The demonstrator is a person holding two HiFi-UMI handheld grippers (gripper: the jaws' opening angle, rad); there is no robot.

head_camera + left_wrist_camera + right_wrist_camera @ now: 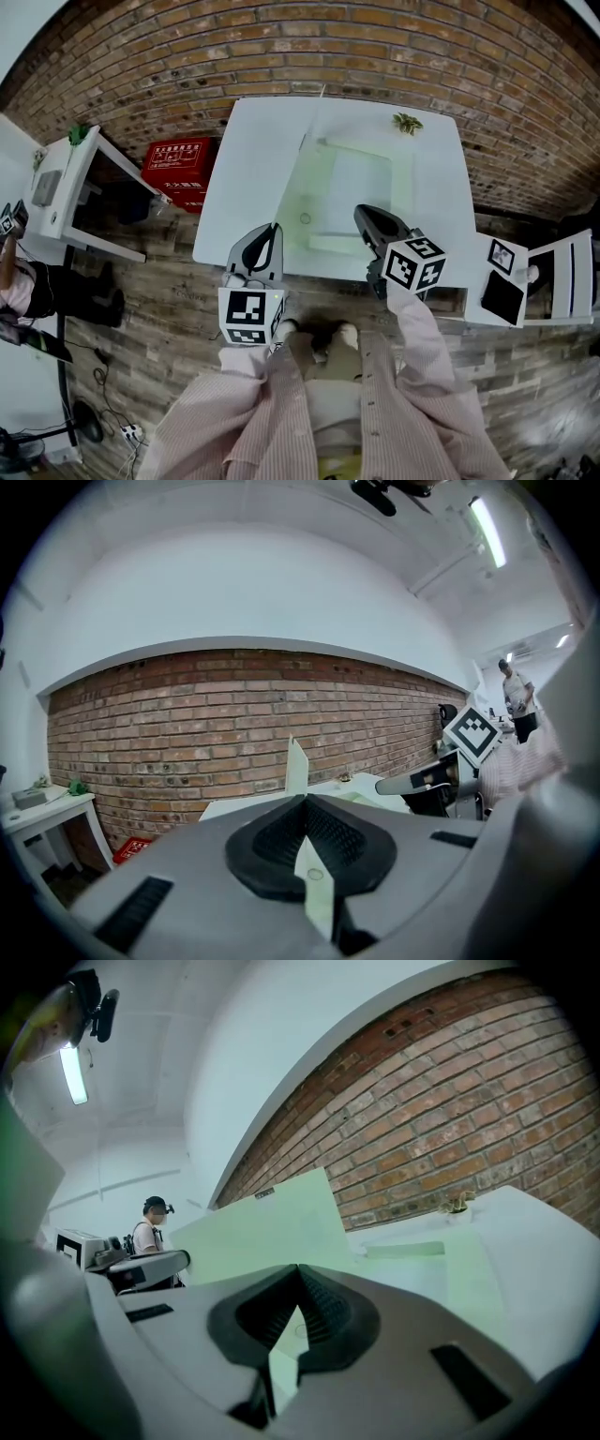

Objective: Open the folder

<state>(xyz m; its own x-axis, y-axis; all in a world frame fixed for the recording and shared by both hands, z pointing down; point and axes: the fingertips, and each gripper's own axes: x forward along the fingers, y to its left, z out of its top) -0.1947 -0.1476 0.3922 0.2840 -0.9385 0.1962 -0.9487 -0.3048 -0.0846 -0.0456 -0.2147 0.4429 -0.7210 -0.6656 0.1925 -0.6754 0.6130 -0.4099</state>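
brick wall (281,56), white table (251,164), small green plant (407,123), red box (176,169), wooden floor (159,328), white side table (67,178)

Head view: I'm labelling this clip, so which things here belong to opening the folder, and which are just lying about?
In the job: green folder, left gripper and right gripper (both shut on it), white table.
Lying about: small plant on the table, red box on the floor, white side table.
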